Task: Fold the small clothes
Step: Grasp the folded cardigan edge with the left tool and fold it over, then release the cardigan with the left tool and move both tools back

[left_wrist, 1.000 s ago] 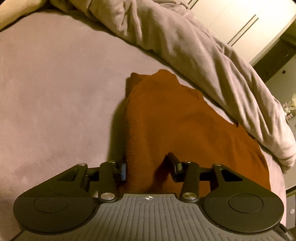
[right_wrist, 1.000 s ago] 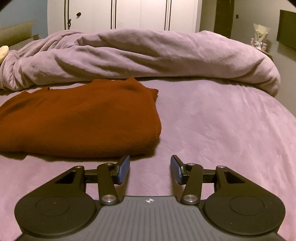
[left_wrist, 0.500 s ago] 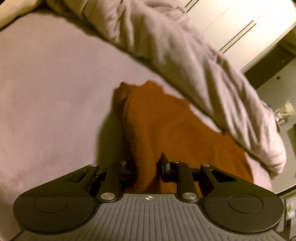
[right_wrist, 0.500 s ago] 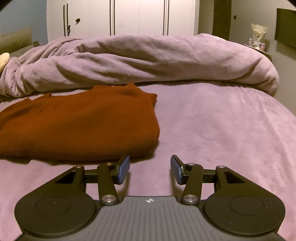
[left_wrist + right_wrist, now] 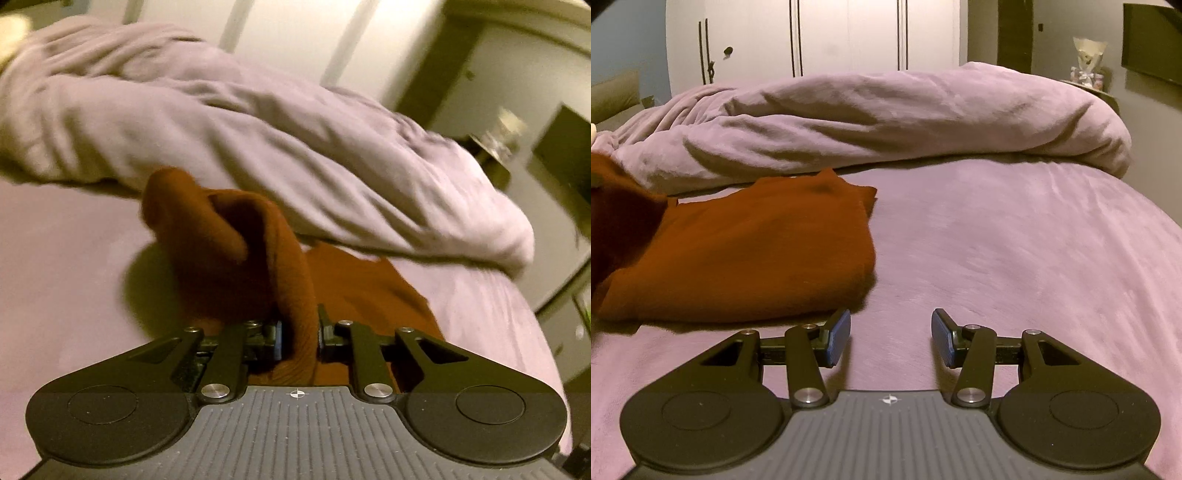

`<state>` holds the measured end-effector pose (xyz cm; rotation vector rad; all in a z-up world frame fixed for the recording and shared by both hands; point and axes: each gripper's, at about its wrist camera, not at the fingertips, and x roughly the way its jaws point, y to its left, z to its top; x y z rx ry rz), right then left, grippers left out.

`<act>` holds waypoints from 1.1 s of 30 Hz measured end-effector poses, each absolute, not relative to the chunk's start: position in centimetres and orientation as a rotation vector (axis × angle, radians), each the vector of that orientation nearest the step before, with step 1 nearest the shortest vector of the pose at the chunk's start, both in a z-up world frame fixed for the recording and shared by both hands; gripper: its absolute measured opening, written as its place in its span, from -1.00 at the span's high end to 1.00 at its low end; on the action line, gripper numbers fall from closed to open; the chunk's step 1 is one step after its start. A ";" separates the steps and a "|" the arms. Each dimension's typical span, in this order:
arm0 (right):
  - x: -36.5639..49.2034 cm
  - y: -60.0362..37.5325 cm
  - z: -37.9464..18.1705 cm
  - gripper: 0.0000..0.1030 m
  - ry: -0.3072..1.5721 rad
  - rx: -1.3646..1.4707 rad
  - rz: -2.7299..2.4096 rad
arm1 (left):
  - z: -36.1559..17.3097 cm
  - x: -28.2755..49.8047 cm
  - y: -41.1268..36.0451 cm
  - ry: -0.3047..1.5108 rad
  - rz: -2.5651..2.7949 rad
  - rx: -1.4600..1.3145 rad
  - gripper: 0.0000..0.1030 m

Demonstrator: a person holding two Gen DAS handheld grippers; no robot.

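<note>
A rust-orange garment [image 5: 757, 251] lies partly folded on the purple bed sheet [image 5: 1015, 258], left of centre in the right wrist view. My left gripper [image 5: 299, 332] is shut on the garment's left edge [image 5: 291, 280] and holds it raised off the bed, so the cloth arches up in front of the camera. The raised part shows at the far left of the right wrist view [image 5: 617, 221]. My right gripper [image 5: 891, 338] is open and empty, low over the sheet just right of the garment's near corner.
A bunched purple duvet [image 5: 886, 122] lies across the bed behind the garment. White wardrobe doors [image 5: 812, 37] stand beyond it. A nightstand with a wrapped item [image 5: 1087, 66] stands at the right. The bed's edge curves down at the right.
My left gripper closed on the garment's left edge and lifted it up and toward the right. The right gripper stayed open and shifted slightly right.
</note>
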<state>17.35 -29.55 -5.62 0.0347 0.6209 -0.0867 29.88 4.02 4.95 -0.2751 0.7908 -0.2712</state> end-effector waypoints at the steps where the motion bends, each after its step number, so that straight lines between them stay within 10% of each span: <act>1: 17.3 -29.7 -5.6 0.07 0.618 0.034 -0.092 | 4.6 30.1 2.7 0.797 -0.288 -0.262 0.67; 10: 16.9 -32.4 -6.1 0.06 0.641 0.034 -0.152 | -1.6 30.3 -4.3 0.953 -0.324 -0.206 0.61; 17: 16.9 -32.8 -5.9 0.05 0.636 0.017 -0.136 | 3.4 23.4 1.0 0.765 -0.356 -0.331 -0.45; 27: 18.9 -27.2 -3.1 0.05 0.562 0.001 0.031 | -1.0 23.4 7.4 0.862 -0.023 -0.306 -0.41; 33: 21.4 -22.2 -1.1 0.42 0.511 -0.062 0.198 | -3.1 23.8 6.7 0.904 -0.048 -0.325 -0.47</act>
